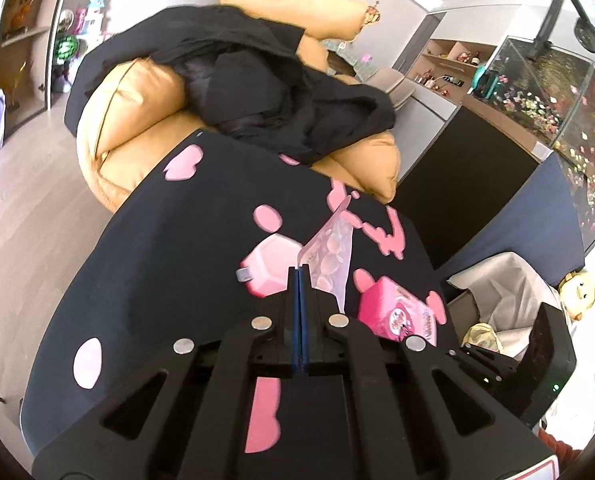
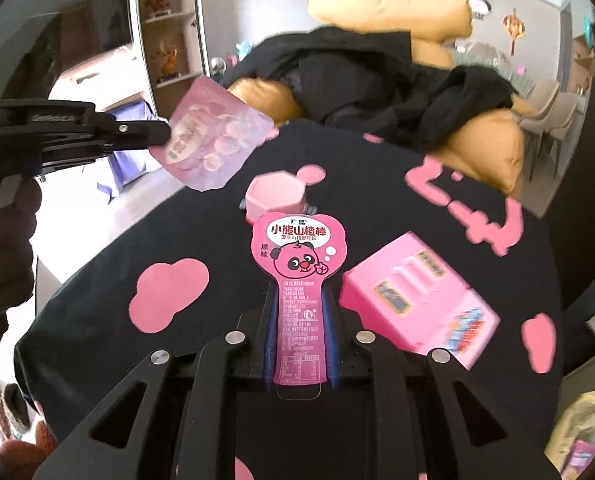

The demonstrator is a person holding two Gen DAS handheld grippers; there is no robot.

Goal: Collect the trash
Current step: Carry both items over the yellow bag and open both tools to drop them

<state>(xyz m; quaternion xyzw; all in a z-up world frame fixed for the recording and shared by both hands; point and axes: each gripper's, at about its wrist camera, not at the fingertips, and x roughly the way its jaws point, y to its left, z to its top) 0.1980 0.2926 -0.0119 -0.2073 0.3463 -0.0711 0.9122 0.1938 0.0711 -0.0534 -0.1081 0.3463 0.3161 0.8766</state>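
My left gripper (image 1: 299, 270) is shut on the edge of a translucent pink snack pouch (image 1: 331, 254), which hangs above the black tablecloth (image 1: 157, 264) with pink shapes. The right wrist view shows that gripper (image 2: 159, 132) at the left, carrying the pouch (image 2: 213, 136). My right gripper (image 2: 299, 304) is shut on the narrow stem of a pink bear-face wrapper (image 2: 297, 256), with blue pads (image 2: 271, 312) on both sides of it. A pink box (image 2: 413, 304) (image 1: 393, 316) and a small pink hexagonal carton (image 2: 275, 196) (image 1: 267, 270) lie on the cloth.
A bin with a white liner (image 1: 509, 280) stands right of the table, with crumpled trash inside. Behind the table is an orange sofa (image 1: 137, 92) with black clothes (image 1: 265, 80) piled on it. An aquarium (image 1: 549, 92) lines the right wall.
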